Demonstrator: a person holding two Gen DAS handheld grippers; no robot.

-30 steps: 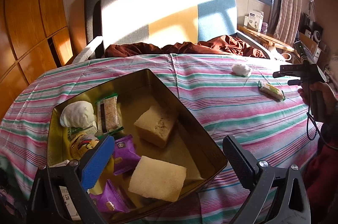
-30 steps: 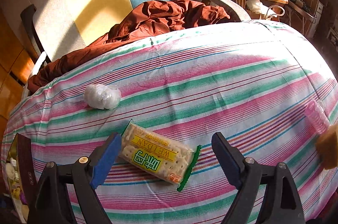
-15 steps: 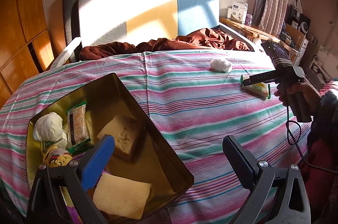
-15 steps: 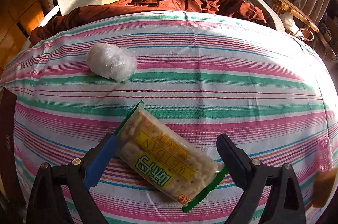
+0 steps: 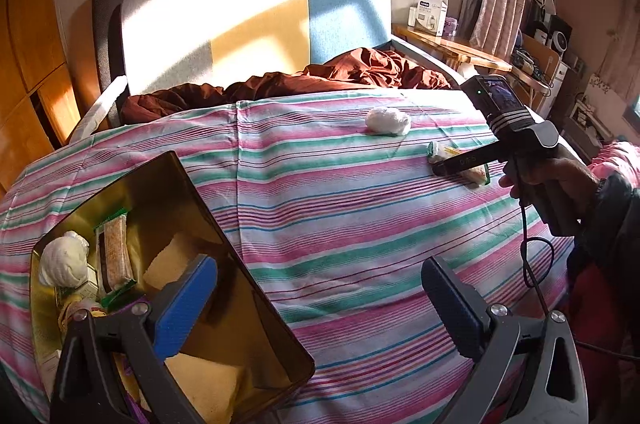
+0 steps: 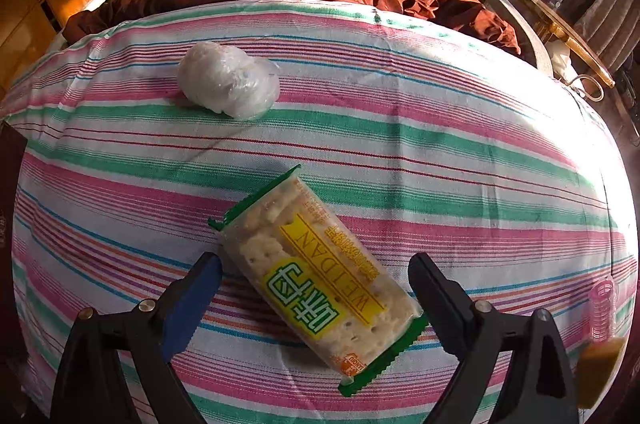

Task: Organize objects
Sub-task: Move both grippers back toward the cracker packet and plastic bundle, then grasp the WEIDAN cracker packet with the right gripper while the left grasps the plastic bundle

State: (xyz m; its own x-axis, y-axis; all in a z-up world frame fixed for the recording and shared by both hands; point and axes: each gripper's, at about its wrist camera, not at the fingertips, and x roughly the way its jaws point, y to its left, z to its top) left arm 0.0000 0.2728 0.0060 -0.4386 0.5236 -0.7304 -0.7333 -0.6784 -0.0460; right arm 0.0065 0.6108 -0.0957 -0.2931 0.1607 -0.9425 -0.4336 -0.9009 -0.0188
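Right hand-held gripper (image 6: 314, 298) poised wide open over cracker packet (image 6: 316, 284), nothing gripped yet.

Jaws just opened, now straddling the packet lying flat and slantwise on the striped cloth (image 6: 440, 160) of the counter, pads clear of both long edges; likely set this wide to take the packet across its width before carrying to the gold tin (image 5: 256, 288). Left hand-held gripper (image 5: 320, 300) also open and empty, held above the tin's near corner, probably waiting. Tin already holding a white bundle (image 5: 64, 260), a wrapped bar (image 5: 114, 256) and pale sponge-like blocks. Wrapped white lump (image 6: 226, 86) loose on the cloth beyond the packet, well apart. From the left wrist, packet mostly hidden behind the right gripper's finger. Pink ridged item (image 6: 600, 308) and a yellowish piece at the right edge cut off, unidentifiable. Tin's lower contents masked by the left jaw.
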